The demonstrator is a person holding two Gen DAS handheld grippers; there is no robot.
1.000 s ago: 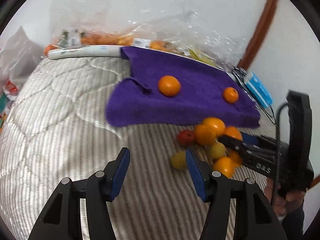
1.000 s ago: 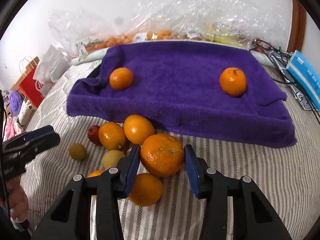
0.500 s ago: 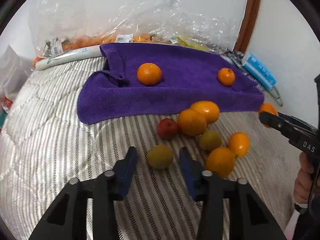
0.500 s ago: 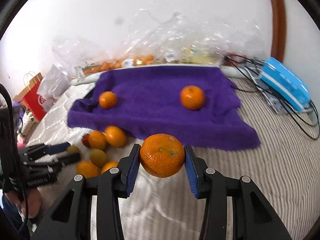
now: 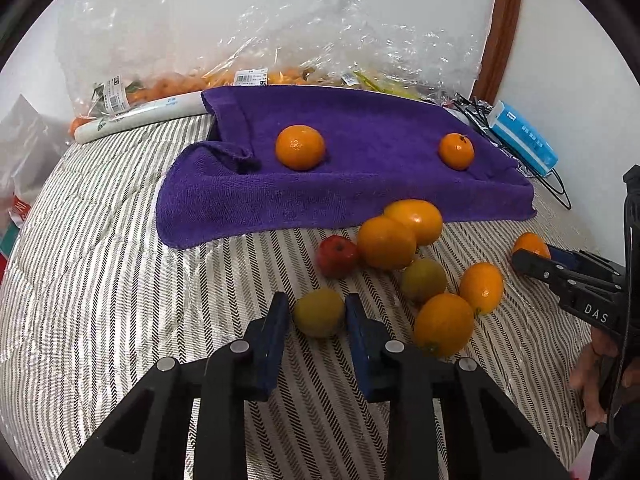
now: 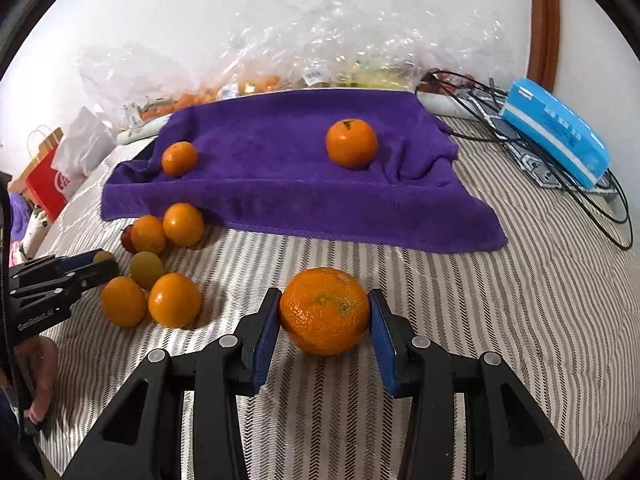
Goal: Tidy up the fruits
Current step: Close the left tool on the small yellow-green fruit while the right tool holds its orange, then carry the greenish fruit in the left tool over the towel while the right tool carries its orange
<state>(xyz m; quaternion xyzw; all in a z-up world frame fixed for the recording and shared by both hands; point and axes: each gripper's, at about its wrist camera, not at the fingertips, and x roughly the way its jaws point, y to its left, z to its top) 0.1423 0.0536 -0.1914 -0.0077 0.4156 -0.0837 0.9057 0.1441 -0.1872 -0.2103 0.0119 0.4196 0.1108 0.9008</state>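
Note:
A purple towel [image 5: 360,184] [image 6: 280,168] lies on the striped bed and carries two mandarins [image 5: 300,147] [image 5: 456,151]. In front of it sits a pile: a red apple [image 5: 337,255], several oranges [image 5: 386,242] and a greenish fruit [image 5: 423,280]. My left gripper [image 5: 318,308] is closing tight on a yellow-green fruit [image 5: 319,312] that rests on the bed, its pads against both sides. My right gripper [image 6: 325,308] is shut on a large mandarin [image 6: 325,312], held just above the quilt to the right of the pile and in front of the towel.
Clear plastic bags of produce [image 5: 280,60] line the wall behind the towel. A white tube [image 5: 140,116] lies at the back left. A blue box [image 6: 556,136] and black cables [image 6: 600,208] are at the back right. A red paper bag [image 6: 46,184] stands beside the bed.
My left gripper moved up to the yellow-green fruit and its jaws narrowed onto it. My right gripper carried the large mandarin away from the pile, to the right.

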